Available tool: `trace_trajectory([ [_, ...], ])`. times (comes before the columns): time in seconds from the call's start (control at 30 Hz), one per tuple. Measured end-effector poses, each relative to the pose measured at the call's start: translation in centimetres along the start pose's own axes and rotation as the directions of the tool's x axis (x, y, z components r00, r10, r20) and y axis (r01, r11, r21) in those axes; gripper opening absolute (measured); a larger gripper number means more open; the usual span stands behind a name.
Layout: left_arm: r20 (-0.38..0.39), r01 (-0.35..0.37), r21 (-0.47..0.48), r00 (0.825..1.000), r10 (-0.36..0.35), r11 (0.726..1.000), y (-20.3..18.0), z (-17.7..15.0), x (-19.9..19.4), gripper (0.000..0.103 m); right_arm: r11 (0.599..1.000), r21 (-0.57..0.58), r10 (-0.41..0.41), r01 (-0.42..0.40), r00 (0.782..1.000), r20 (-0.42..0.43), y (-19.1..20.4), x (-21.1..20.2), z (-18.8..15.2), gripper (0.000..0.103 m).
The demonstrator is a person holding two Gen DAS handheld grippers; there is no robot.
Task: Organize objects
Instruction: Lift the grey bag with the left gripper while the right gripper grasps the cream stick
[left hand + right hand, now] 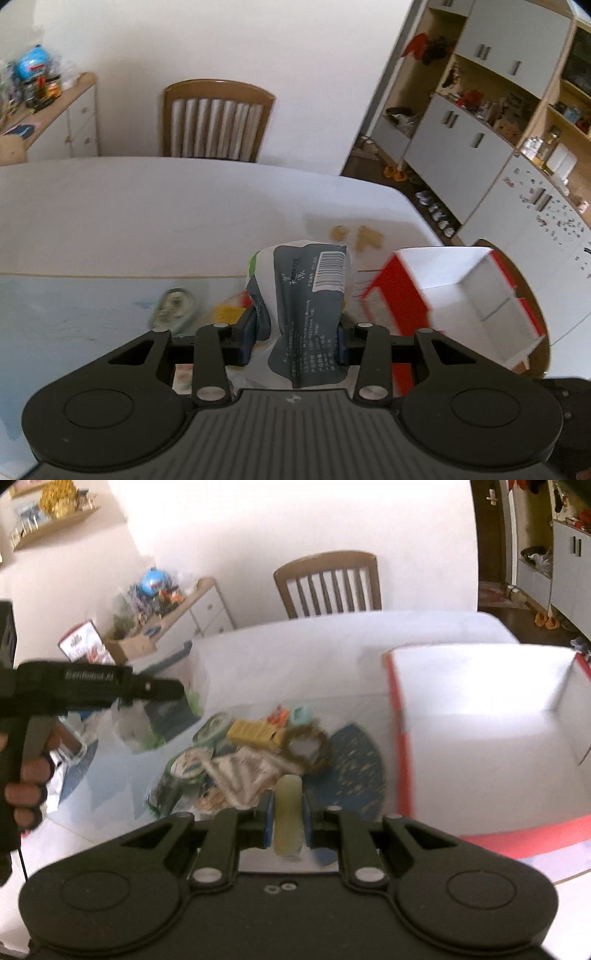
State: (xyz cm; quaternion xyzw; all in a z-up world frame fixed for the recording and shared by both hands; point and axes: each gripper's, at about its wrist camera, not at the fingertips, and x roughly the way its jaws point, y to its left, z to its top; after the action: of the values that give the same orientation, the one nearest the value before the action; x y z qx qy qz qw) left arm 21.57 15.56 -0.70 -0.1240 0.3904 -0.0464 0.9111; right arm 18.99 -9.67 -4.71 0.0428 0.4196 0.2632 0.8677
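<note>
My left gripper [295, 338] is shut on a grey and white snack bag [306, 302] with a barcode, held above the table beside the open red and white box [461, 295]. My right gripper [288, 821] is shut on a pale yellow tape roll [289, 812], held above a pile of small items [251, 753] on the table, left of the same box [480, 731]. The left gripper also shows in the right wrist view [177, 692], at the left, with the bag [162, 712] partly hidden below it.
The pile holds a yellow packet [251, 733], a brown ring [306, 746], round green tins [212, 725] and paper sachets. A blue patterned mat [354, 764] lies under them. A wooden chair [218, 122] stands behind the white table [147, 206]. Shelving [498, 92] stands at the right.
</note>
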Motion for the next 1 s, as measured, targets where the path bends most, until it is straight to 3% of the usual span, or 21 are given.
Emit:
trace_trajectory([
  [0.27, -0.015, 0.056, 0.077, 0.998, -0.055, 0.995, -9.3, 0.5, 2.1, 0.04, 0.998, 0.036, -0.057, 0.055, 0.997, 0.05, -7.3, -2.9, 2.0, 0.014],
  [0.6, -0.098, 0.099, 0.189, 0.992, -0.082, 0.977, -19.5, -0.2, 8.0, 0.04, 0.988, 0.072, -0.141, 0.136, 0.987, 0.071, -15.1, -4.0, 2.3, 0.014],
  [1.0, -0.2, 0.071, 0.244, 0.98, -0.022, 0.967, -24.0, -1.2, 15.6, 0.04, 0.98, 0.083, -0.184, 0.182, 0.983, 0.021, -21.2, -2.0, 1.5, 0.014],
])
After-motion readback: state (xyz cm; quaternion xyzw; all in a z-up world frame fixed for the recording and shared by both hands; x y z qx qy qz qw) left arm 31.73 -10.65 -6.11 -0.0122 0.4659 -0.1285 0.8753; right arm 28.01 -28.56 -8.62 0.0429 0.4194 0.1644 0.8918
